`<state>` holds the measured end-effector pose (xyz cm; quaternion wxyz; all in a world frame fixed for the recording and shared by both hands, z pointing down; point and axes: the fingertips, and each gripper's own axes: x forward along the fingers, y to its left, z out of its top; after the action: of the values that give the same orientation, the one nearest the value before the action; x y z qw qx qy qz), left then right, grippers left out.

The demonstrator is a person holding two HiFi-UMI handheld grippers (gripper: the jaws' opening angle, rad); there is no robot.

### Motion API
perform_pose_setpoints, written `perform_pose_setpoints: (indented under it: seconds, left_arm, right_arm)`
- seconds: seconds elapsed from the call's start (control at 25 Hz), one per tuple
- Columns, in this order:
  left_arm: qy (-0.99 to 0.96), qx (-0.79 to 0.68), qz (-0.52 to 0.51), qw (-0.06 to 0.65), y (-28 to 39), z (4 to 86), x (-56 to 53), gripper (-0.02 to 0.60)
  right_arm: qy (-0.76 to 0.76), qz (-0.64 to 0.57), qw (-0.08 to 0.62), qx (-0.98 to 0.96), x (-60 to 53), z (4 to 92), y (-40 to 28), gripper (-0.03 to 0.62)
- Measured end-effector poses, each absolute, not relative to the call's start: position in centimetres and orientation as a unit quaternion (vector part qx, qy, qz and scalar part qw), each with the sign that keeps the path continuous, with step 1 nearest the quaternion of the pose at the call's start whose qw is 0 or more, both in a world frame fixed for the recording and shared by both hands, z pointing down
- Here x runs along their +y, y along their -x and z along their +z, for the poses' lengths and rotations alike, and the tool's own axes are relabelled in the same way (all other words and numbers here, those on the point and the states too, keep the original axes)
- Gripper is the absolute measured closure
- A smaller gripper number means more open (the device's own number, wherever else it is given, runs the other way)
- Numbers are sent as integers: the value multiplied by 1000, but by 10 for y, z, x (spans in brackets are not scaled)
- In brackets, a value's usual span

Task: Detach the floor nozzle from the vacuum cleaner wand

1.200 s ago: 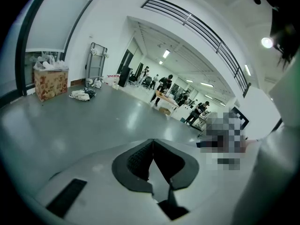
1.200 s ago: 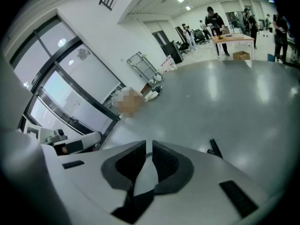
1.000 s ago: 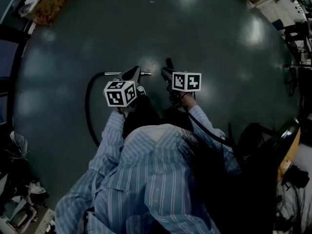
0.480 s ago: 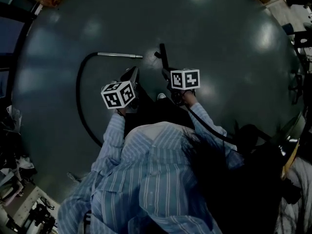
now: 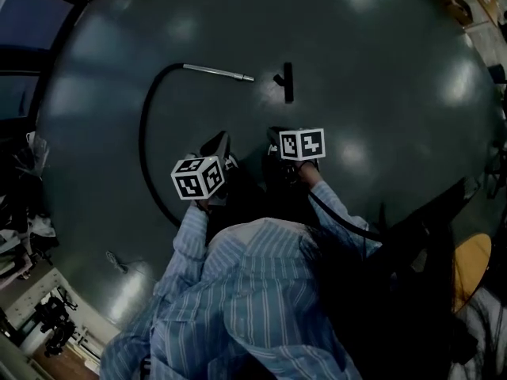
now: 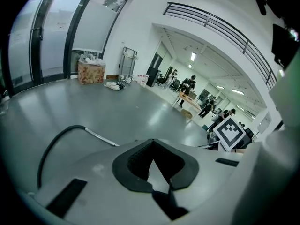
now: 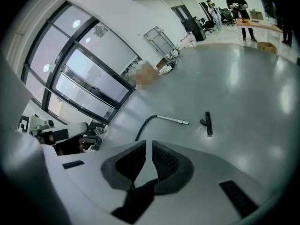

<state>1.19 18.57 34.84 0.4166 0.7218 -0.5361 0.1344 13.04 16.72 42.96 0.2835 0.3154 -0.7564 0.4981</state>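
The metal wand lies on the dark floor, joined to a black hose that curves back toward me. The black floor nozzle lies apart from the wand's tip, a short gap to its right. My left gripper and right gripper hang side by side well short of both parts. In the left gripper view the left gripper is shut and empty, with the wand beyond it. The right gripper is shut on nothing; the wand and nozzle lie ahead.
Clutter and equipment line the floor's left edge by the glass wall. A box and bags sit far off near a cart. People stand at tables in the distance. A black cable trails from my right gripper.
Both grippers have drawn back from the wand and nozzle, which now lie farther up the floor, separated. The view has shifted with me stepping back.
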Motion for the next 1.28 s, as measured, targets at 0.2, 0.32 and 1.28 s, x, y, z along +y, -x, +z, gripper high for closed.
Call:
perform_pose_setpoints:
  seconds: [0.2, 0.32, 1.28]
  left_arm:
    - [-717, -550, 123, 410, -9, 348, 236, 575]
    - [-726, -549, 116, 398, -28, 339, 270, 575]
    - [-746, -550, 36, 373, 52, 317, 521, 575]
  right_arm:
    - [-296, 487, 293, -768, 209, 438, -118, 548]
    - [-304, 480, 282, -773, 234, 429, -131, 548]
    - [-335, 458, 250, -784, 491, 381, -76, 548]
